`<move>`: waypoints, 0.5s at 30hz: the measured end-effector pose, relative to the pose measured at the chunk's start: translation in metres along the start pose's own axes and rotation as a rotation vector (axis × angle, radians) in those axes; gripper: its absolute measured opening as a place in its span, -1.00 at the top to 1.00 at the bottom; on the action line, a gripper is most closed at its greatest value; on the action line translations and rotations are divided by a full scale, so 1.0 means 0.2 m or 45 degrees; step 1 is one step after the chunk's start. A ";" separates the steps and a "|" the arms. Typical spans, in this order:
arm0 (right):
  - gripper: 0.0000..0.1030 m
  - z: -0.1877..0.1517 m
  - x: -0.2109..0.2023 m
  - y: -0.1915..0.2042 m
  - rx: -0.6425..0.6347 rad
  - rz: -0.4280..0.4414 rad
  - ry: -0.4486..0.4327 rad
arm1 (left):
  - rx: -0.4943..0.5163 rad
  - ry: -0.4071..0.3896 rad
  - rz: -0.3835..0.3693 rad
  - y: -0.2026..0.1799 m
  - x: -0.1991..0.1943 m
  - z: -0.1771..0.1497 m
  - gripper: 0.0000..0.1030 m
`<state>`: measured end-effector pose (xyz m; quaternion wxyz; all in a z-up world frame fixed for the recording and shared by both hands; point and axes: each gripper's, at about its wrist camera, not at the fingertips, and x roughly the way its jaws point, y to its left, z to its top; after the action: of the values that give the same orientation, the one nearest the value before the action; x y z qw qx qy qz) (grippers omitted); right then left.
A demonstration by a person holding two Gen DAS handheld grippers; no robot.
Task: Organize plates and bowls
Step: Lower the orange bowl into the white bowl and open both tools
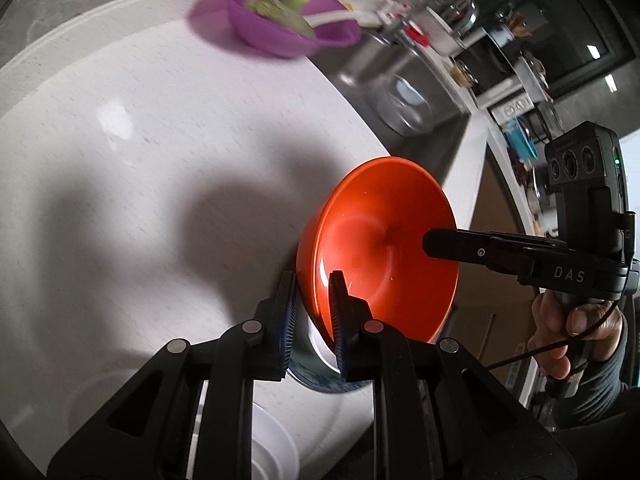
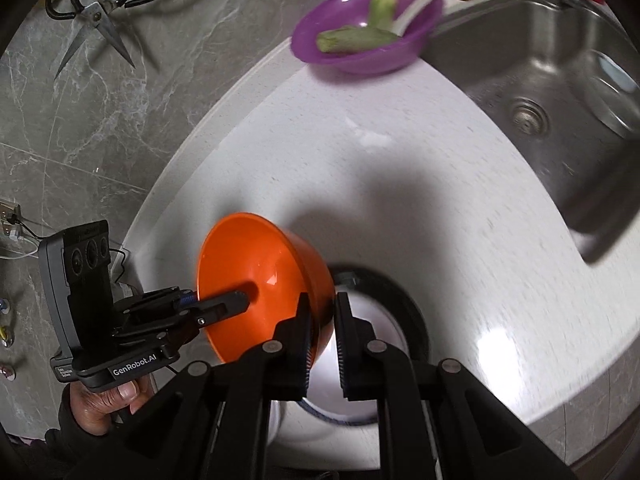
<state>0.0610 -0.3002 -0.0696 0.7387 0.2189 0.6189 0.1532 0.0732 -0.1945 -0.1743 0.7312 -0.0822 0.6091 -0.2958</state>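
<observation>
Right wrist: purple bowl (image 2: 366,32) with green vegetable pieces (image 2: 356,30), white spoon (image 2: 416,6)

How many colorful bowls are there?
2. The orange bowl is held tilted above the counter, its rim pinched by the left gripper and the right gripper. The purple bowl sits near the sink. Others may be hidden.
</observation>
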 end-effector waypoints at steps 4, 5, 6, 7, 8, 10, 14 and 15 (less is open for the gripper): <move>0.76 -0.10 -0.02 -0.07 0.041 -0.006 0.016 | 0.019 0.036 -0.004 -0.06 0.06 -0.09 0.72; 0.76 -0.13 -0.03 -0.11 0.051 -0.005 0.024 | 0.025 0.044 0.001 -0.08 0.08 -0.11 0.72; 0.76 -0.15 -0.02 -0.13 0.058 -0.006 0.030 | 0.030 0.048 0.006 -0.10 0.09 -0.13 0.72; 0.76 -0.17 -0.02 -0.14 0.065 -0.006 0.035 | 0.035 0.053 0.011 -0.10 0.10 -0.14 0.72; 0.76 -0.18 -0.01 -0.16 0.069 -0.006 0.042 | 0.036 0.060 0.017 -0.11 0.12 -0.15 0.72; 0.76 -0.19 0.00 -0.17 0.072 -0.016 0.050 | 0.034 0.071 0.026 -0.10 0.14 -0.19 0.72; 0.76 -0.20 0.03 -0.21 0.075 -0.020 0.070 | 0.024 0.086 0.049 -0.12 0.20 -0.23 0.72; 0.76 -0.20 0.04 -0.22 0.076 -0.018 0.074 | 0.020 0.087 0.053 -0.12 0.22 -0.23 0.72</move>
<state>0.0212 -0.3278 -0.1039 0.7145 0.2321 0.6459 0.1357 0.0248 -0.2268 -0.2107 0.7167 -0.0537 0.6329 -0.2879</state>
